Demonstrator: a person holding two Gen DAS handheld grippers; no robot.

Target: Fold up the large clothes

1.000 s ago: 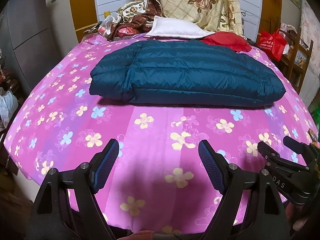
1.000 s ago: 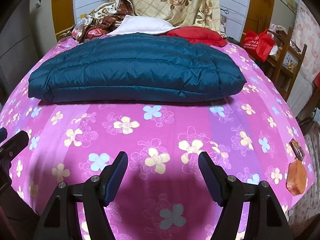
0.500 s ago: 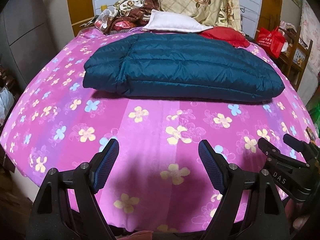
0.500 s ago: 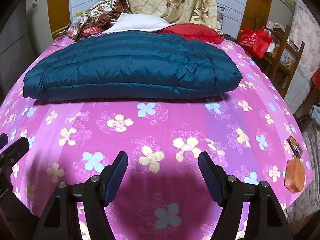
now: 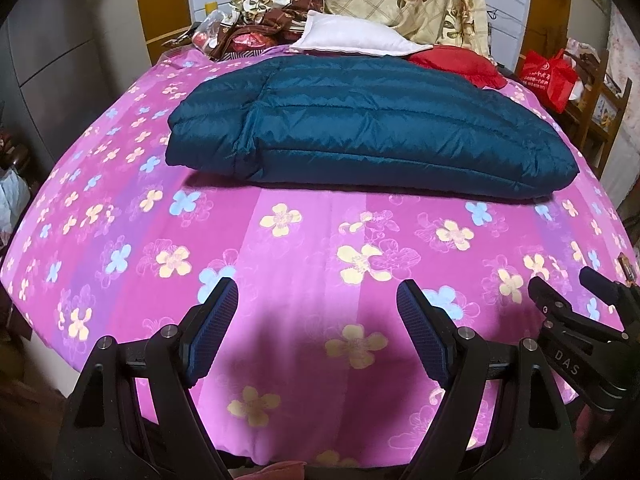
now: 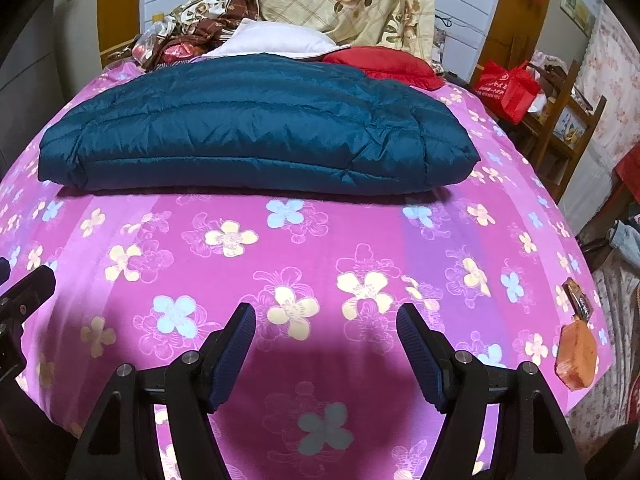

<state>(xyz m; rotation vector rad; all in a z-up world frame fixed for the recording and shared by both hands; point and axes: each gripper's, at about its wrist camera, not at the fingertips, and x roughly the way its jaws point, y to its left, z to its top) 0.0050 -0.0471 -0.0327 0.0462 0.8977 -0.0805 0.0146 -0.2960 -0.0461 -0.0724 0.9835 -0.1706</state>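
The teal down jacket (image 5: 360, 128) is seen folded on the pink bed (image 5: 304, 248), nearer in view than before. Both the left claw (image 5: 316, 316) and the right claw (image 6: 326, 340), short of the jacket, are held open and empty, so the fold is judged finished.

Ahead of both tools: open pink bedsheet (image 5: 304, 240), nothing on it up to the folded teal down jacket (image 6: 256, 128), which spans the way. Behind jacket: white pillow (image 5: 352, 38), red cushion (image 6: 384, 62). Far right edge: orange packet (image 6: 576, 356).

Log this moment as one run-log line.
left gripper: open, empty | right gripper: open, empty | teal down jacket: folded on floral bedsheet, untouched
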